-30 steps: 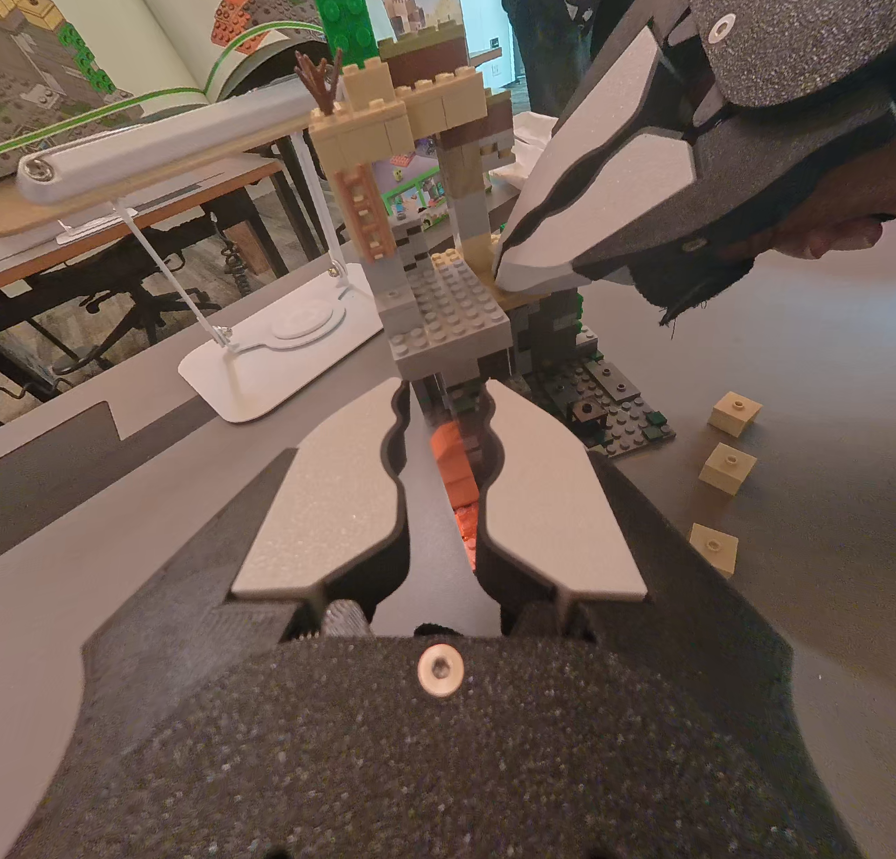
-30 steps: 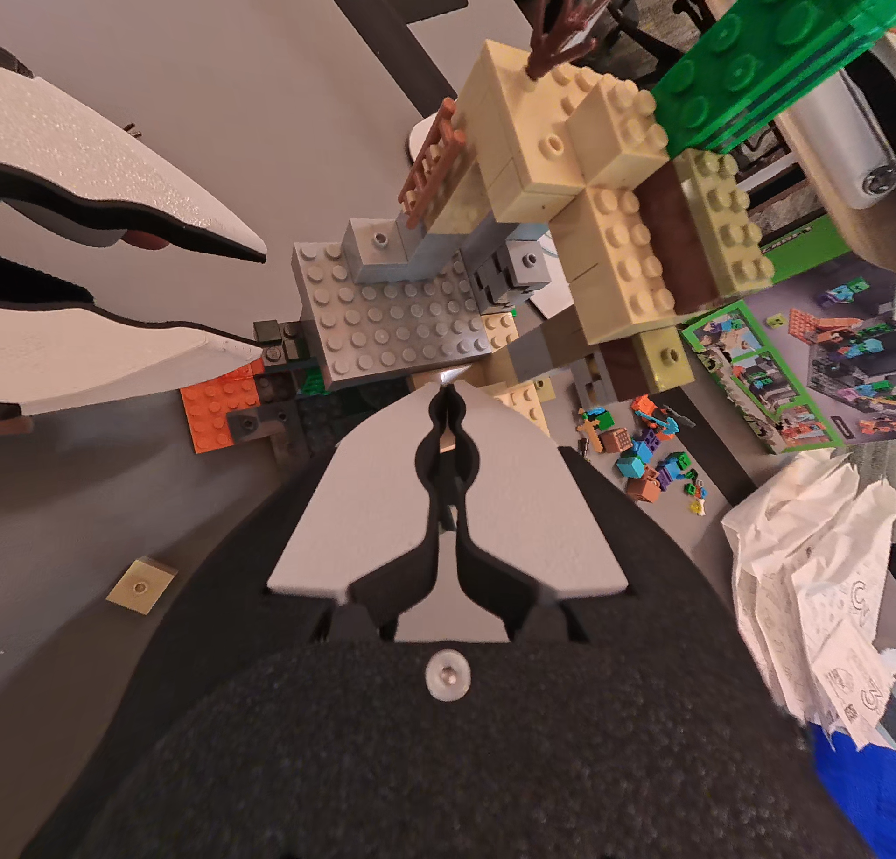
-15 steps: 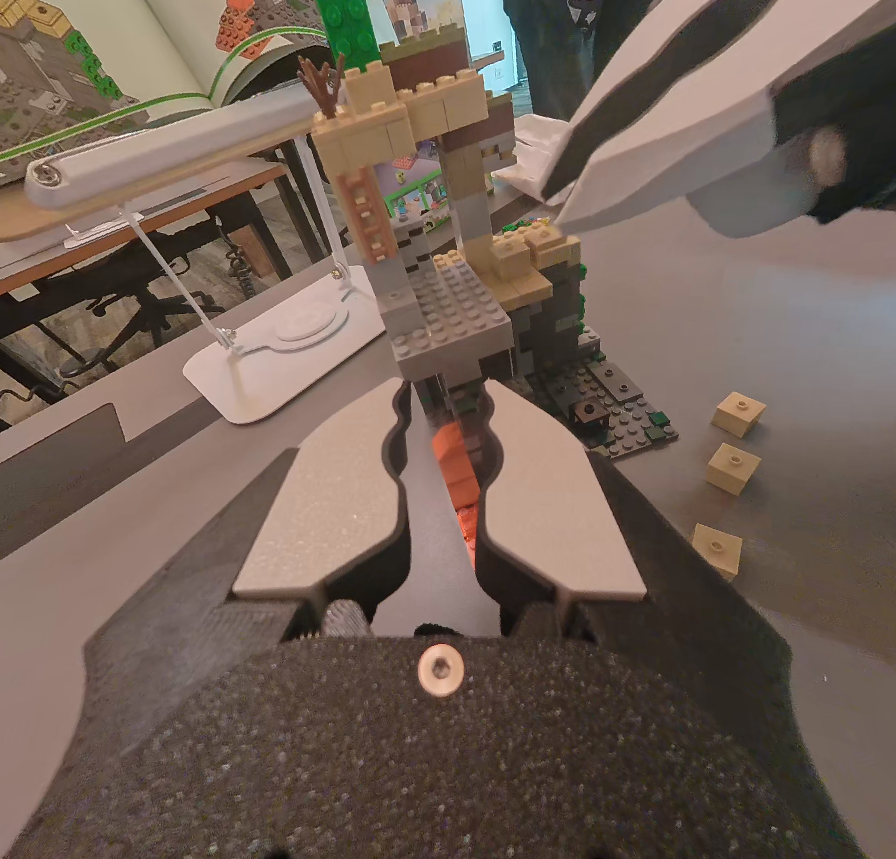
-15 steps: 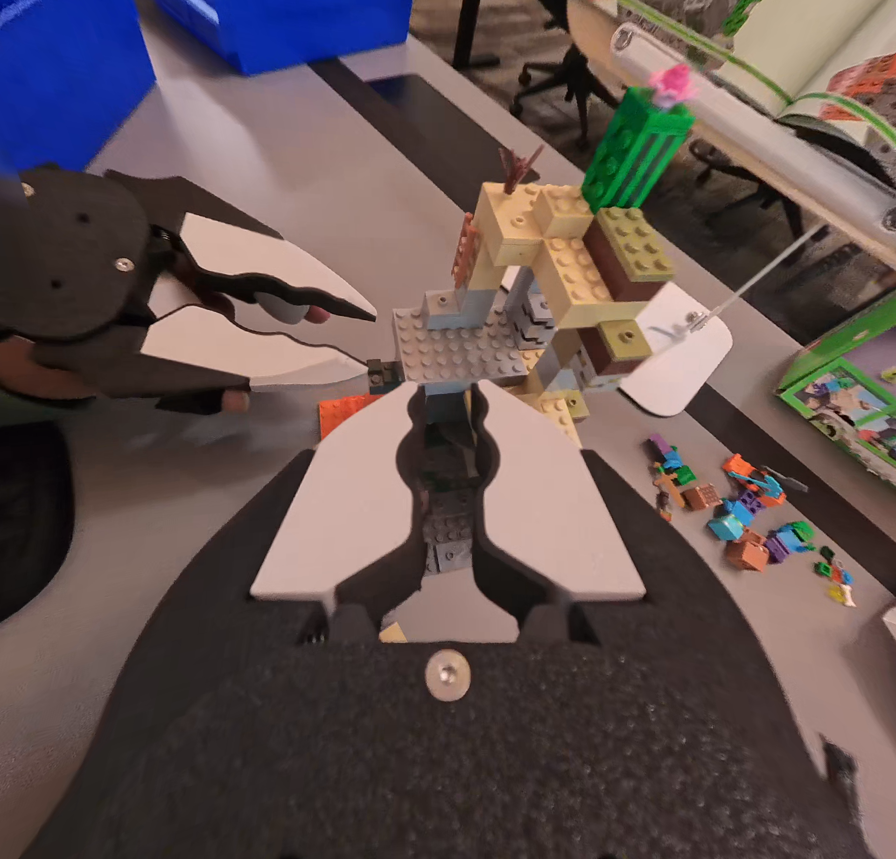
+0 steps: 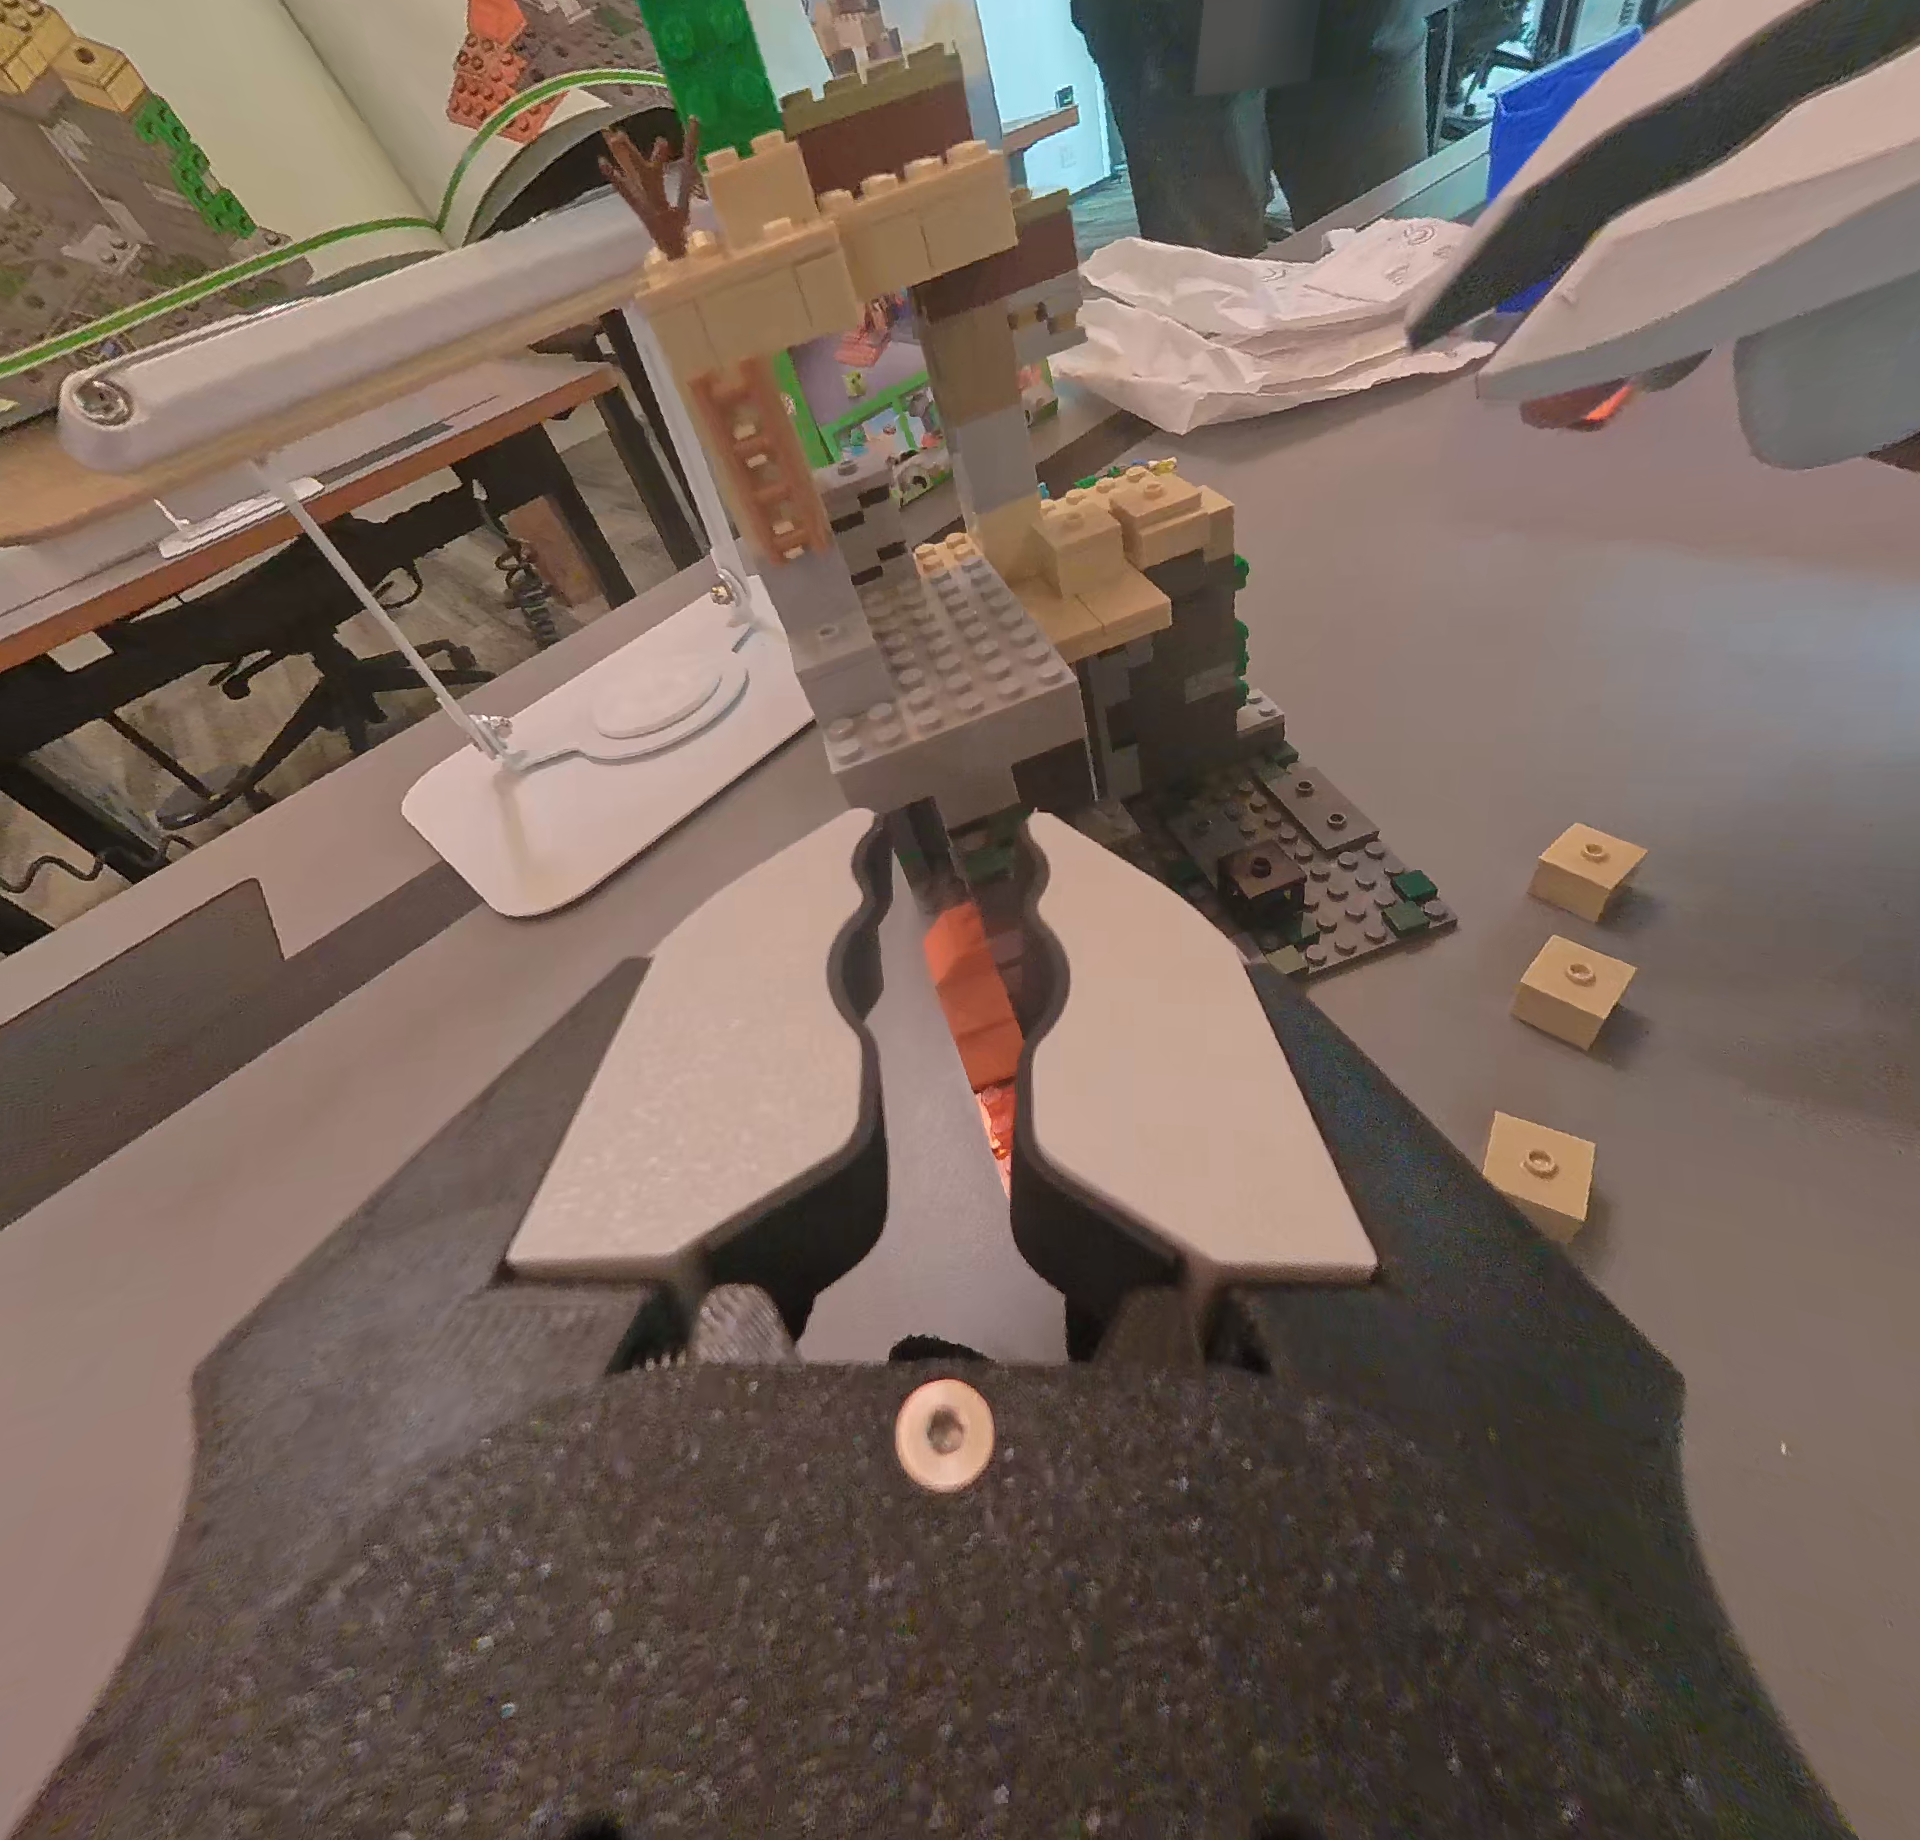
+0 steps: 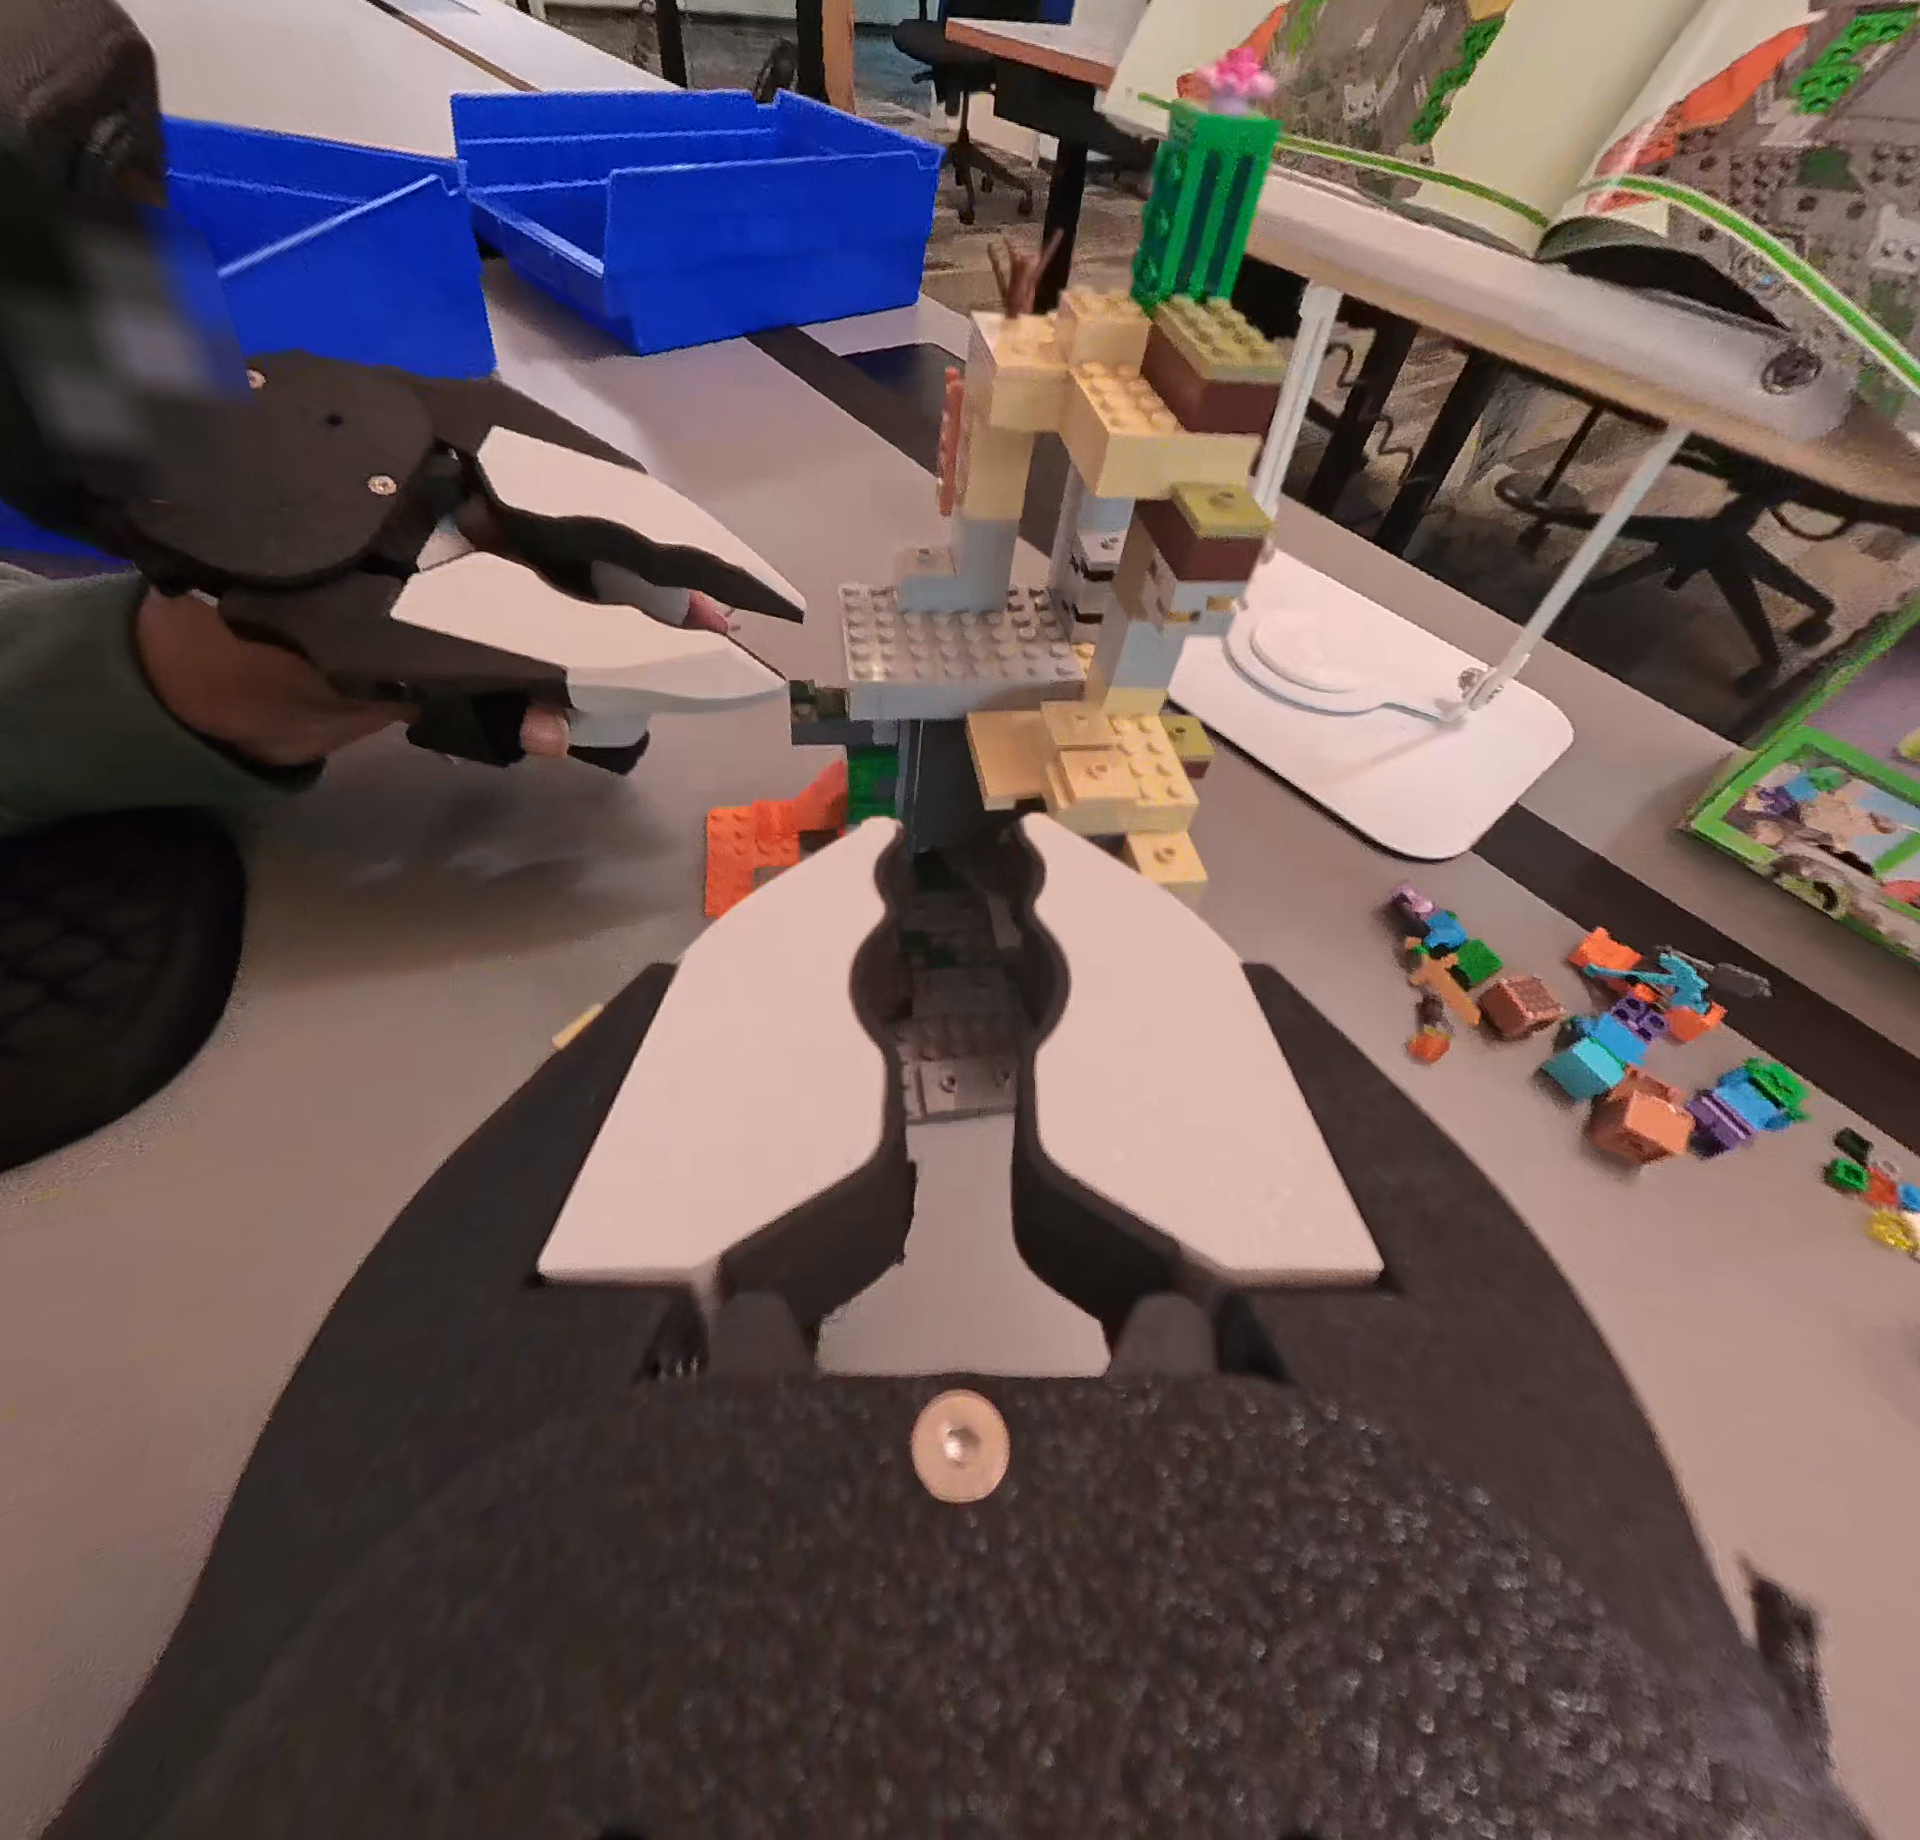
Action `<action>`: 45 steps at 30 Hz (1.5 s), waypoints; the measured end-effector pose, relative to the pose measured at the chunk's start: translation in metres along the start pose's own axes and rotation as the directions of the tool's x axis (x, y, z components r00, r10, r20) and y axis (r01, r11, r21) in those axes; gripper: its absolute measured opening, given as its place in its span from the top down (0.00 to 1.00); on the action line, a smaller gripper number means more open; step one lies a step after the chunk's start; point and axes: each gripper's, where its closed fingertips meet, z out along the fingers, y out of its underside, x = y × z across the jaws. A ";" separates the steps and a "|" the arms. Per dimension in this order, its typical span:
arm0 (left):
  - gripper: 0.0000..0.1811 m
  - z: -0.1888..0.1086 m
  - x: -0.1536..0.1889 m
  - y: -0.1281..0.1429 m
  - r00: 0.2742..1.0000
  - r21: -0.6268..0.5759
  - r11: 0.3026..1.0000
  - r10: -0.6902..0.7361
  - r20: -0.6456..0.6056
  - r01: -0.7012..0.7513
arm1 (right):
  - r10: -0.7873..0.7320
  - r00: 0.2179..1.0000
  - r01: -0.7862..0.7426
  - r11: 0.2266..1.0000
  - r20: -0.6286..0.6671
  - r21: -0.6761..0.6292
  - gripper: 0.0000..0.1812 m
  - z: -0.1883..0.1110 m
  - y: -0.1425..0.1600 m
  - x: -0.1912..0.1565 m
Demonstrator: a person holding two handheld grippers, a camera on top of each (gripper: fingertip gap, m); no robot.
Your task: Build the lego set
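Note:
The lego model [image 5: 956, 668] stands on the grey table, with a grey studded platform, tan blocks, a ladder and a green cactus on top. It also shows in the right wrist view [image 6: 956, 637]. My left gripper [image 5: 951, 834] is open, its tips at the model's base below the platform, with orange bricks [image 5: 971, 980] seen between the fingers. In the right wrist view the left gripper [image 6: 790, 647] sits by a small dark brick [image 6: 821, 704] at the platform's edge. My right gripper [image 6: 958, 840] is open and empty, back from the model; its fingertips [image 5: 1455, 330] are high at the right in the left wrist view.
Three loose tan bricks [image 5: 1574, 990] lie right of the model. A pile of small coloured pieces [image 6: 1621, 1042] lies on the table. A white stand base [image 5: 613, 751] holds an open instruction booklet [image 6: 1558, 76]. Blue bins [image 6: 707, 211], crumpled paper [image 5: 1247, 325] and a green box [image 6: 1818, 834] are around.
My right gripper was shut with its tips at the model's tan blocks; it has opened and drawn up and away from the model. My left gripper has stayed at the base.

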 end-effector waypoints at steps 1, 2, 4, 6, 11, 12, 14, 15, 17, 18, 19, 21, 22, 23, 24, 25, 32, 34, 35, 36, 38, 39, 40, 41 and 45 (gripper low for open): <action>0.88 0.000 0.001 0.000 1.000 0.000 1.000 0.005 0.000 -0.005 | 0.004 1.000 -0.004 1.000 0.004 0.002 0.92 -0.001 0.003 0.001; 0.88 0.000 0.002 -0.001 1.000 0.000 1.000 0.010 -0.002 -0.010 | 0.008 1.000 -0.008 1.000 0.015 0.003 0.94 -0.003 0.006 0.002; 0.89 0.000 0.004 -0.002 1.000 0.002 1.000 0.021 -0.010 -0.021 | 0.019 0.999 -0.019 1.000 0.027 0.008 0.98 -0.005 0.012 0.003; 0.90 -0.001 0.008 -0.004 0.999 0.004 0.999 0.035 -0.023 -0.035 | 0.026 0.999 -0.026 1.000 0.044 0.005 1.00 -0.007 0.019 0.004; 0.90 -0.002 0.018 -0.009 0.996 -0.006 0.999 0.050 -0.072 -0.051 | 0.016 0.998 -0.016 1.000 0.060 -0.002 1.00 -0.010 0.034 0.007; 0.90 -0.002 0.021 -0.009 0.995 -0.011 0.999 0.049 -0.087 -0.050 | 0.010 0.998 -0.009 1.000 0.062 -0.005 1.00 -0.011 0.037 0.008; 0.90 -0.003 0.028 -0.009 0.992 -0.023 0.999 0.042 -0.122 -0.045 | -0.008 0.998 0.008 1.000 0.061 -0.012 1.00 -0.011 0.044 0.009; 0.90 -0.003 0.032 -0.008 0.989 -0.030 0.998 0.043 -0.141 -0.047 | -0.018 0.998 0.019 1.000 0.059 -0.016 1.00 -0.011 0.047 0.009; 0.89 -0.004 0.041 -0.005 0.981 -0.053 0.997 0.046 -0.189 -0.057 | -0.025 0.997 0.027 1.000 0.072 -0.016 1.00 -0.011 0.053 0.006; 0.88 -0.004 0.046 -0.002 0.973 -0.069 0.996 0.044 -0.225 -0.061 | -0.027 0.996 0.028 0.999 0.082 -0.017 1.00 -0.010 0.054 0.003; 0.87 -0.005 0.053 -0.001 0.964 -0.081 0.995 0.043 -0.262 -0.066 | -0.032 0.995 0.034 0.999 0.091 -0.021 1.00 -0.009 0.056 0.000; 0.84 -0.006 0.065 0.005 0.943 -0.110 0.991 0.040 -0.331 -0.081 | -0.056 0.994 0.059 0.998 0.098 -0.020 1.00 -0.008 0.056 -0.004; 0.83 -0.007 0.071 0.008 0.930 -0.123 0.989 0.036 -0.365 -0.087 | -0.070 0.993 0.072 0.997 0.099 -0.017 1.00 -0.008 0.056 -0.005; 0.81 -0.008 0.077 0.010 0.915 -0.134 0.987 0.032 -0.402 -0.094 | -0.084 0.992 0.085 0.996 0.099 -0.015 1.00 -0.007 0.056 -0.006; 0.80 -0.010 0.083 0.014 0.900 -0.150 0.983 0.031 -0.436 -0.107 | -0.095 0.991 0.096 0.995 0.098 -0.014 1.00 -0.007 0.057 -0.007; 0.78 -0.012 0.087 0.017 0.886 -0.167 0.978 0.032 -0.462 -0.122 | -0.101 0.990 0.103 0.995 0.098 -0.017 1.00 -0.007 0.058 -0.007; 0.73 -0.029 0.101 0.049 0.792 -0.312 0.928 -0.032 -0.610 -0.203 | -0.101 0.991 0.104 0.994 0.085 -0.021 1.00 -0.008 0.059 -0.005; 0.74 -0.029 0.104 0.054 0.788 -0.330 0.919 -0.037 -0.615 -0.214 | -0.106 0.991 0.108 0.994 0.077 -0.021 1.00 -0.009 0.059 -0.004; 0.75 -0.028 0.107 0.056 0.785 -0.336 0.915 -0.036 -0.619 -0.223 | -0.107 0.991 0.109 0.994 0.075 -0.022 1.00 -0.009 0.059 -0.003; 0.75 -0.028 0.109 0.058 0.782 -0.340 0.912 -0.034 -0.622 -0.231 | -0.108 0.991 0.109 0.994 0.074 -0.022 1.00 -0.009 0.059 -0.003; 0.77 -0.025 0.110 0.062 0.794 -0.351 0.904 -0.022 -0.608 -0.243 | -0.111 0.991 0.113 0.993 0.072 -0.022 1.00 -0.009 0.059 -0.003; 0.78 -0.024 0.112 0.064 0.791 -0.357 0.901 -0.027 -0.611 -0.245 | -0.111 0.991 0.113 0.993 0.074 -0.024 1.00 -0.009 0.060 -0.003; 0.80 -0.024 0.113 0.065 0.787 -0.362 0.899 -0.032 -0.616 -0.246 | -0.112 0.991 0.114 0.993 0.076 -0.025 1.00 -0.009 0.060 -0.003; 0.82 -0.024 0.115 0.065 0.785 -0.361 0.899 -0.033 -0.619 -0.247 | -0.112 0.991 0.114 0.993 0.079 -0.026 1.00 -0.009 0.060 -0.004; 0.91 -0.023 0.110 0.065 0.800 -0.352 0.894 0.013 -0.600 -0.279 | -0.122 0.986 0.126 0.992 0.114 -0.029 1.00 -0.007 0.063 -0.011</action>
